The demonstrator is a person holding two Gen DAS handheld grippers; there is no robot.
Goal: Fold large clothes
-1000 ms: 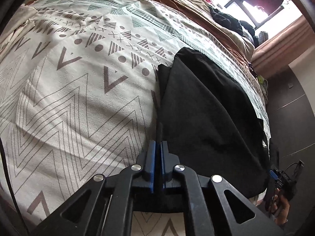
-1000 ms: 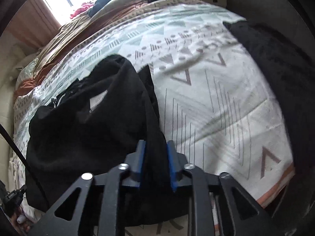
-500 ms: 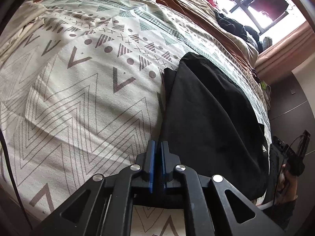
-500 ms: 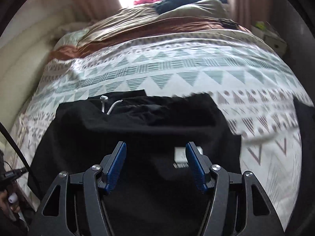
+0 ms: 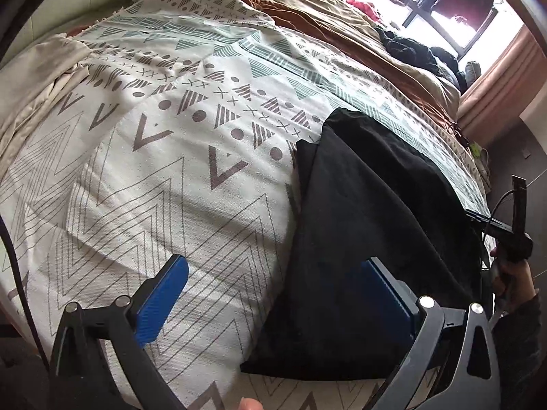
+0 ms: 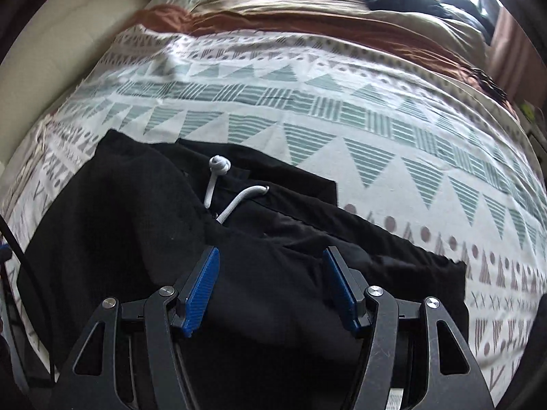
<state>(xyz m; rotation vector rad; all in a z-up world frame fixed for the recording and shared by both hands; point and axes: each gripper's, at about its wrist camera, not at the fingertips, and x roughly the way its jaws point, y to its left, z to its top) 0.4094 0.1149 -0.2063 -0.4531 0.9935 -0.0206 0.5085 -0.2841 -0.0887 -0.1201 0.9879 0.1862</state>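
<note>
A black garment (image 5: 369,222) lies folded on the patterned bedspread (image 5: 171,153), its long edge running away from me. My left gripper (image 5: 277,290) hovers over the garment's near left corner. Its jaws are opening wide, one blue pad over the bedspread and the other over the black cloth, and neither presses on anything. In the right wrist view the garment (image 6: 119,239) shows a white drawstring (image 6: 218,184) at its waistband. My right gripper (image 6: 271,283) stands open just above the black cloth, gripping nothing.
Brown and beige blankets (image 5: 324,10) cover the far part of the bed, with a heap of dark clothes (image 5: 410,48) by the window. Cream fabric (image 5: 34,78) lies at the left edge. A person's hand (image 5: 512,280) shows at the bed's right side.
My left gripper was shut on the garment's edge and has sprung wide open, letting it go. My right gripper released the cloth, opened, rolled and swung across to face the waistband.
</note>
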